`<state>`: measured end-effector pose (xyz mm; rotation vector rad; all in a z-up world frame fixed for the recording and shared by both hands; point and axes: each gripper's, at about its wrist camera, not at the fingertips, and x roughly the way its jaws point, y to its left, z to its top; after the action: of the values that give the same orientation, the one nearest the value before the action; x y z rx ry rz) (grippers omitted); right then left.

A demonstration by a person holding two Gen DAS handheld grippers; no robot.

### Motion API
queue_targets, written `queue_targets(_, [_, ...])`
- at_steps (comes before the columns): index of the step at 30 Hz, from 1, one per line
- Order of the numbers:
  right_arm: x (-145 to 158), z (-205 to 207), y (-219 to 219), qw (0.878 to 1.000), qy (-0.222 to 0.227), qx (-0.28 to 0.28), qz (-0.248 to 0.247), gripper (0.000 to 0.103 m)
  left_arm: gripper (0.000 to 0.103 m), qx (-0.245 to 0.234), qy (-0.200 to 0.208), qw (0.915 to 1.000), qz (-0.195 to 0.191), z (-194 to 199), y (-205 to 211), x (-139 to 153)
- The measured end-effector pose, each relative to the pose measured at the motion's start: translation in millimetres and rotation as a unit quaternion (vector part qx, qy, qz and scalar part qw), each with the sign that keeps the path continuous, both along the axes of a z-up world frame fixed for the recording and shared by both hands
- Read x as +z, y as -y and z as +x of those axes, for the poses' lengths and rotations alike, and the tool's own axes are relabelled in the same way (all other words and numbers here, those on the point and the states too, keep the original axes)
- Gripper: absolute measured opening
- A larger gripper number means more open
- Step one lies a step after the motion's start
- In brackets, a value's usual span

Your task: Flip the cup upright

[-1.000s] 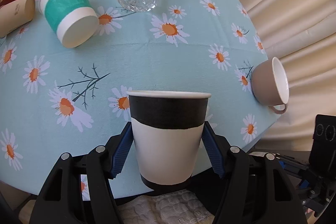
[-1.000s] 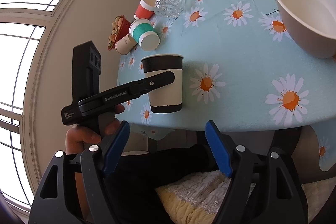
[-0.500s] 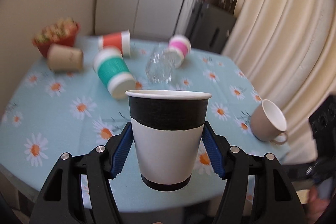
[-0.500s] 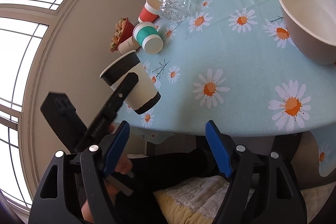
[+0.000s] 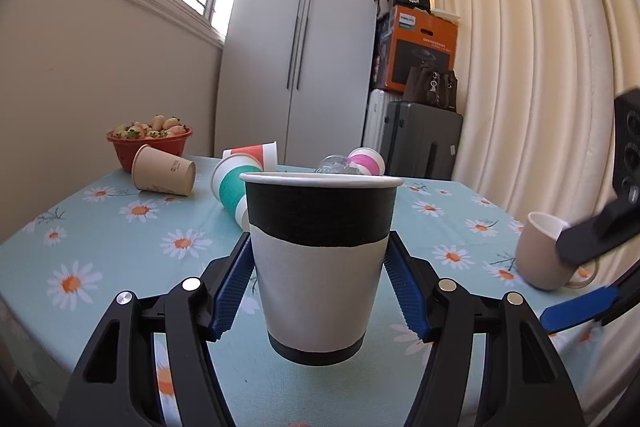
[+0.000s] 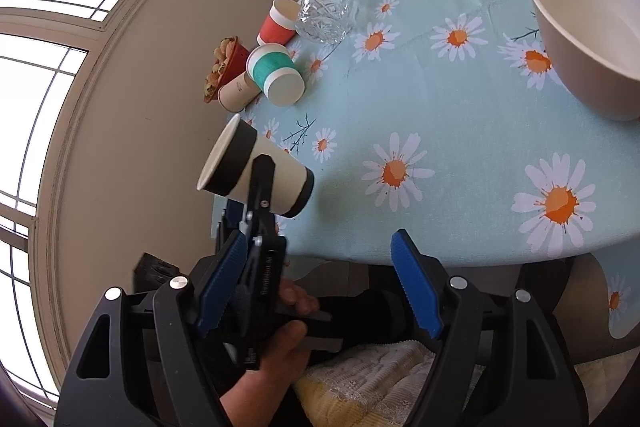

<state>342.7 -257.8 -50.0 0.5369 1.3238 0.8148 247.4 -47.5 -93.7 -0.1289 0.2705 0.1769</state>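
Note:
My left gripper [image 5: 318, 287] is shut on a black-and-white paper cup [image 5: 320, 259], its blue pads pressing both sides. The cup is held in the air above the near edge of the daisy tablecloth [image 5: 120, 247], mouth up relative to the gripper. In the right wrist view the same cup [image 6: 256, 171] appears tilted, mouth toward the wall, with the left gripper's finger across it. My right gripper [image 6: 316, 283] is open and empty, below the table's edge by the person's lap.
A beige mug [image 5: 548, 255] lies at the right table edge, large in the right wrist view [image 6: 588, 23]. Green [image 5: 232, 187], orange [image 5: 256, 153], pink [image 5: 366, 161] and tan [image 5: 162, 173] cups and a glass [image 6: 326, 11] lie farther back. A red fruit bowl [image 5: 150, 143] stands far left.
My left gripper has lifted the black-and-white cup off the table and swung it, so its view rose from the tabletop to the room. The right gripper stayed nearly still.

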Motion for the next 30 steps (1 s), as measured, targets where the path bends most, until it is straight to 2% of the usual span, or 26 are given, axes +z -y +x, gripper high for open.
queue_targets(3, [-3,0,0,1.0,-0.011,0.001,0.008,0.074,0.064,0.012,0.017,0.9996,0.02,-3,7,-10])
queue_targets(9, [-6,2,2,1.0,-0.014,-0.005,0.001,0.074,0.064,0.023,0.031,0.9991,0.015,1,5,-16])
queue_targets(29, [-12,4,4,0.999,-0.03,-0.012,-0.003,0.074,0.064,0.017,0.011,0.9995,0.024,7,7,-31])
queue_targets(30, [-12,3,4,0.999,-0.03,-0.012,-0.002,0.074,0.07,0.017,0.011,0.9995,0.024,7,7,-31])
